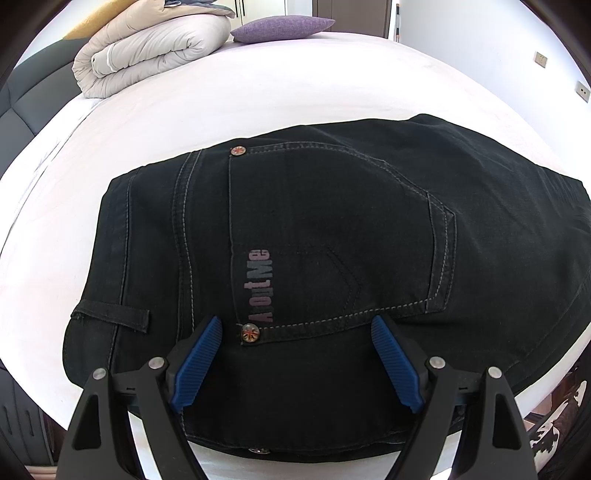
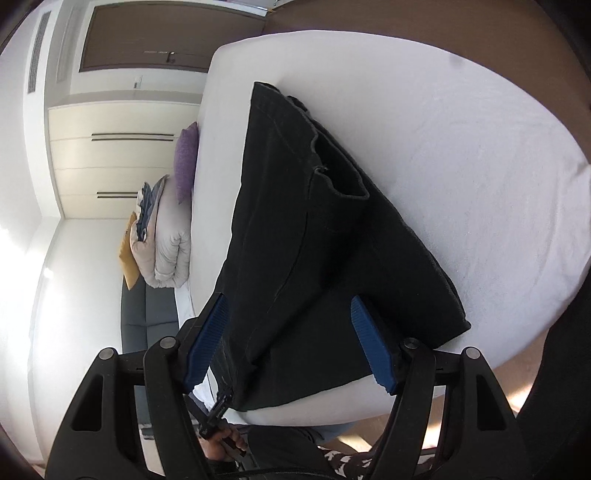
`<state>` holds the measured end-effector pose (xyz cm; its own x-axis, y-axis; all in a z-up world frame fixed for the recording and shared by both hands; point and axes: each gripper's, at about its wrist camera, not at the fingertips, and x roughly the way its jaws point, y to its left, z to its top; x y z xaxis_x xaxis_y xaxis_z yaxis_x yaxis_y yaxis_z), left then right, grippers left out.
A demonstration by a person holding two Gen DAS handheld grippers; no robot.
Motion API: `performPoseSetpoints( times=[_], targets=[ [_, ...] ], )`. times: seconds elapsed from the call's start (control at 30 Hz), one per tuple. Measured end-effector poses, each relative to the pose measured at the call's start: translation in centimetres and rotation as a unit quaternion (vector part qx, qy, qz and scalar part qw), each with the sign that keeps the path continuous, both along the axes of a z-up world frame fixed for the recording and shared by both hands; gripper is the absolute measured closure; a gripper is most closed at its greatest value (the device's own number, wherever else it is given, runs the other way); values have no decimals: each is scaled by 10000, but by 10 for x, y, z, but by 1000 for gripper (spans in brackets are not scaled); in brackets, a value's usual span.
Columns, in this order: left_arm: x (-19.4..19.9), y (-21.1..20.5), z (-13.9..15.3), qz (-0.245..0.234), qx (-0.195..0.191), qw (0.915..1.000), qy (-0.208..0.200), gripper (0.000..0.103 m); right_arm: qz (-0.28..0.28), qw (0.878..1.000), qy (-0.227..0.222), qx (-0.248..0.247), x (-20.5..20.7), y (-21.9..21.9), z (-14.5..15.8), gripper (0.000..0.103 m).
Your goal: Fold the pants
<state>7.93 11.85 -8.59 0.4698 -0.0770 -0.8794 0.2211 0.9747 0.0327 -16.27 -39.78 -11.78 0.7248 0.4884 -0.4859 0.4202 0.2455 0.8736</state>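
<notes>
My left claw hangs wide open over the waist end of the pants, blue pads either side of the back-pocket rivet, gripping nothing; whether the pads graze the cloth I can't tell. I read it as parked there to steady that end or to take the next pinch. My right claw is also open, nothing pinched; the folded leg end of the pants sits between its pads but they don't press it. Looks like the fold has been laid and the cloth released.

Pants lie on the white bed, near the edge closest to me. Black denim, pale stitching, printed back pocket facing up, belt loop at the waistband. Legs doubled over into a thick stack, one hem opening gaping on top. Rolled duvet and purple pillow sit well apart at the far end.
</notes>
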Motion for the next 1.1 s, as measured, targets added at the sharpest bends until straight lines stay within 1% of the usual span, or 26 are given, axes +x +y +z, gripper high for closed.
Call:
performPoseSetpoints(
  times=[0.07,0.13,0.2,0.3,0.33,0.37,0.4,0.47,0.5,0.53,0.6,0.67,0.77,0.87,0.9,0.97,1.03,1.07,1.1],
  targets=[
    [-1,1,0,-3,-8,10000,-6,18,-116,9999,-57,110,2,7,-8,35],
    [-1,1,0,-12,-5,10000,-3,18,-217,9997,-94,15,6,11,-9,35],
    [-1,1,0,-10,-5,10000,2,18,-370,9993,-77,23,19,9,-12,35],
    [-1,1,0,-12,-8,10000,-6,17,-602,9981,-119,76,14,-3,-9,36],
    [0,1,0,-11,-8,10000,-5,17,-628,9979,-122,32,16,-2,-9,41],
    [0,1,-1,-12,-6,10000,-4,17,-663,9977,-102,4,20,-2,-9,49],
    [0,1,-1,-12,-2,10000,-1,17,-678,9977,-69,-21,23,-3,-9,54],
    [1,0,-1,-17,7,10000,6,17,-707,9975,-20,-63,27,-5,-13,81],
    [1,0,-1,-22,14,10000,9,17,-741,9972,17,-40,28,-6,-17,86],
    [1,-1,-1,-27,18,10000,12,17,-771,9970,53,-19,29,-7,-22,95],
    [1,-2,-1,-36,27,10000,12,17,-776,9970,31,-71,28,-7,-24,97],
    [1,-2,-1,-58,32,10000,17,17,-746,9967,27,-328,25,-4,-17,99],
    [3,-2,-1,-114,46,9999,31,16,-809,9953,52,-536,12,-5,-5,101],
    [4,-1,-2,-160,38,9999,39,15,-825,9948,133,-583,-5,-5,4,101],
    [4,-1,-2,-169,36,9998,38,15,-864,9938,182,-679,-11,-6,8,101],
    [5,0,-2,-183,42,9998,36,15,-952,9929,229,-683,-23,-9,11,102],
    [5,1,-2,-185,34,9998,28,15,-982,9915,286,-805,-32,-13,12,103],
    [5,1,-2,-187,28,9998,21,15,-1031,9910,340,-779,-35,-16,10,103],
    [3,1,-2,-183,26,9998,16,15,-1076,9914,382,-634,-39,-19,4,103]
  ],
)
